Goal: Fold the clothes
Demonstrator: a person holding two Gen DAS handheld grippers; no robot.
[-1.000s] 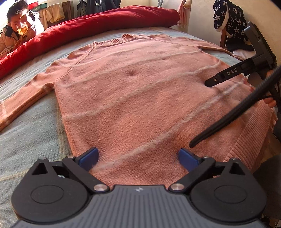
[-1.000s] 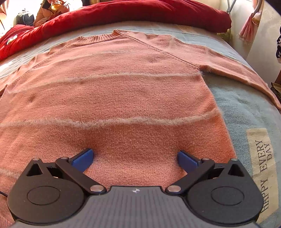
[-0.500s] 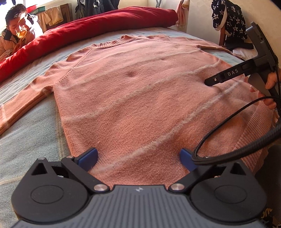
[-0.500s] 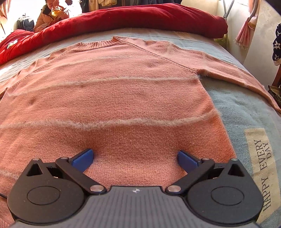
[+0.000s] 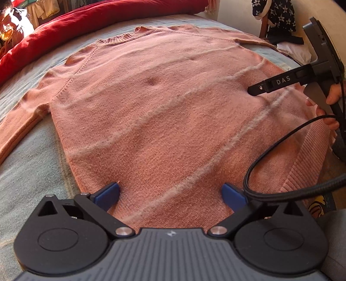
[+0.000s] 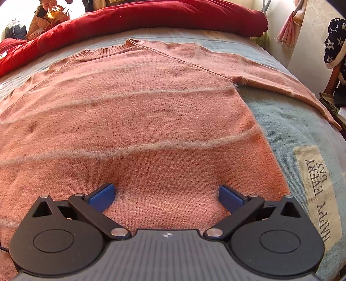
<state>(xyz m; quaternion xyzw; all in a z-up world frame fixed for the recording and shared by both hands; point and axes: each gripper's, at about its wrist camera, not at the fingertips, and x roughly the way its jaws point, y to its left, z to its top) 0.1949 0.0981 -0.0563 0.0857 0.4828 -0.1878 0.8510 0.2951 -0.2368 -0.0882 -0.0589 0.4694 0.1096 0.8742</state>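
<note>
Fingers: both pairs are spread wide, nothing held between them.
Left gripper [image 5: 170,192]: poised low over the hem end of the sweater [image 5: 164,112], near its left side; contact with the knit cannot be told.
Right gripper [image 6: 165,194]: poised likewise over the hem end toward the right side, its blue pads [image 6: 101,195] apart above the fabric. In the left view it is seen held in a hand [image 5: 330,103], a cable [image 5: 281,151] looping from it.
Sweater: laid flat and unfolded on the bed [image 6: 292,121], neck away, both sleeves [image 6: 270,80] stretched outward. No fold is visible.
Placement, as judged: the spread-out lie suits folding; the open fingers at two points of the hem end suit a two-handed pinch.
Quilt [image 6: 151,13]: red, bunched beyond the collar.
</note>
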